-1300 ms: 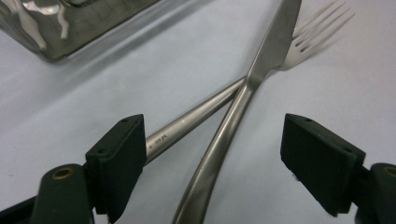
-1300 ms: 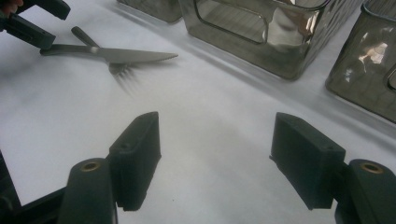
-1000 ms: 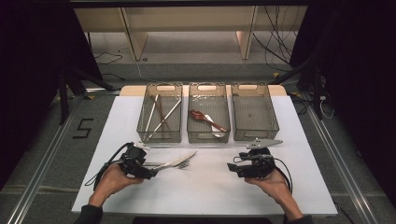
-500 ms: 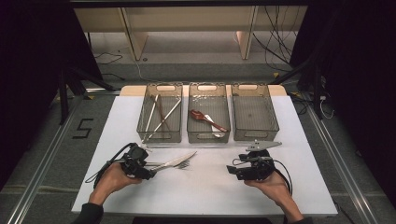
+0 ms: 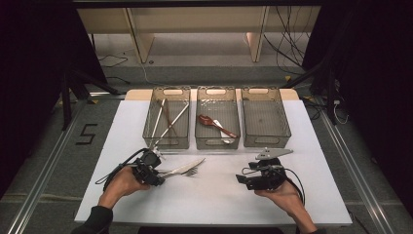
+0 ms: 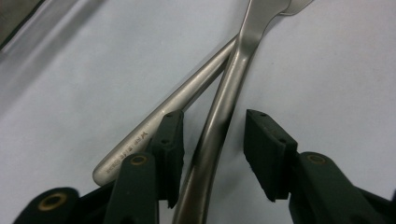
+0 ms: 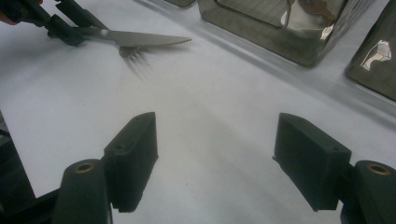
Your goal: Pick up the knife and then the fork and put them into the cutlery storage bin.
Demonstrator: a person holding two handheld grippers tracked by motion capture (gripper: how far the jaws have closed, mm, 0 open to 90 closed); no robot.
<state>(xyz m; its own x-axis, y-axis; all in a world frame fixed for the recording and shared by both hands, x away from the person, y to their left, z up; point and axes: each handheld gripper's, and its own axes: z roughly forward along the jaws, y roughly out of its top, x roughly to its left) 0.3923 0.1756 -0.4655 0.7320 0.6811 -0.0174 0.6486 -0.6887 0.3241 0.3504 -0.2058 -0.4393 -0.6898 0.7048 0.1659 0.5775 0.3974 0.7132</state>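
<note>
Closing in since a second ago, the left hand-held gripper [image 6: 212, 154] has its jaws around the steel fork's handle [image 6: 219, 112], gap remaining at one pad. Fork and serrated steel knife [image 5: 184, 168] lie crossed on the white counter [image 5: 219, 204], at its 8 o'clock. Right hand-held gripper [image 7: 215, 158] gapes wide, empty.

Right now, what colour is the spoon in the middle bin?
Reddish brown, the spoon lying in the middle bin; the high view shows it best.
</note>
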